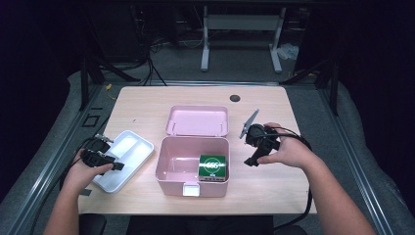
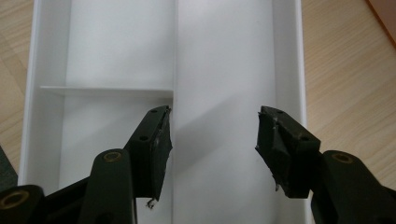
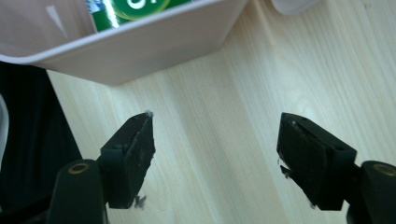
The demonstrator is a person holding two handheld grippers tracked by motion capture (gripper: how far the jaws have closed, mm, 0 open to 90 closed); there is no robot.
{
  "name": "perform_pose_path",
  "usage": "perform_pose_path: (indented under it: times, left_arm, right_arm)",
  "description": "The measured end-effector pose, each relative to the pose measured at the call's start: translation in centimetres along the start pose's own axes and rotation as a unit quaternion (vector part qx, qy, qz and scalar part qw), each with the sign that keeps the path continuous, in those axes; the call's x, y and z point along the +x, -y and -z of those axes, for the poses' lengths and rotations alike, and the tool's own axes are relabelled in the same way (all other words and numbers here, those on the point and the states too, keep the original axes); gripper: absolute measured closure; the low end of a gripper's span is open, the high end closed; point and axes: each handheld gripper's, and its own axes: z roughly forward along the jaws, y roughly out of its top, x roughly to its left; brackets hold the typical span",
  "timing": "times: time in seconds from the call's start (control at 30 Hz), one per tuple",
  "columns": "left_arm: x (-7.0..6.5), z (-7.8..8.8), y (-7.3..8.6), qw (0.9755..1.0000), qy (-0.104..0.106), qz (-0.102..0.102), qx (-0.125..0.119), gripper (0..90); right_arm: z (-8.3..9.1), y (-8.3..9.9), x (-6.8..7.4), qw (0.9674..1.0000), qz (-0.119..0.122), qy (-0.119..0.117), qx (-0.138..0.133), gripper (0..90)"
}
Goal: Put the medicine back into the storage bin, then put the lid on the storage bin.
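An open pink box (image 1: 162,164) stands mid-table, its lid (image 1: 197,120) folded back behind it. A green carton (image 1: 212,166) lies inside at the front right corner. A white divided tray (image 1: 134,144) sits to the box's left. My left gripper (image 1: 117,165) hovers over the tray's near end, open; in the left gripper view its jaws (image 2: 212,140) straddle the tray's long compartment (image 2: 224,60) with nothing between them. My right gripper (image 1: 250,161) is just right of the box, open above bare table (image 3: 215,149). The box wall (image 3: 140,46) and green carton (image 3: 135,9) lie ahead of it.
The wooden table (image 1: 254,196) has a dark round grommet (image 1: 235,98) at the back. A white latch (image 1: 191,190) sits on the box's front. A short divider (image 2: 105,91) crosses the tray's left side. Beyond the table stand a metal frame and cables on the floor.
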Motion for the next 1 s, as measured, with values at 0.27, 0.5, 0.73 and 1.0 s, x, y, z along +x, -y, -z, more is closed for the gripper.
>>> perform_pose_path:
  times: [0.27,0.5,0.73,1.0]
  left_arm:
    - [-0.1,0.0,-0.2,0.9999,-0.004,-0.011,0.008,49.0]
    - [-0.3,0.3,-0.5,0.9995,-0.020,-0.022,0.012,52.6]
    - [-0.1,1.2,-1.2,0.9985,-0.042,-0.027,0.023,56.0]
    - [0.6,1.6,-2.1,0.9985,-0.031,-0.031,0.033,62.6]
  right_arm:
    - [-2.5,2.8,0.2,0.9942,-0.092,0.048,-0.030,28.8]
    - [-4.8,5.0,1.0,0.9803,-0.166,0.082,-0.068,28.9]
    - [-6.2,6.7,1.6,0.9587,-0.234,0.106,-0.122,28.9]
    - [-7.6,7.7,2.0,0.9497,-0.246,0.136,-0.139,29.4]
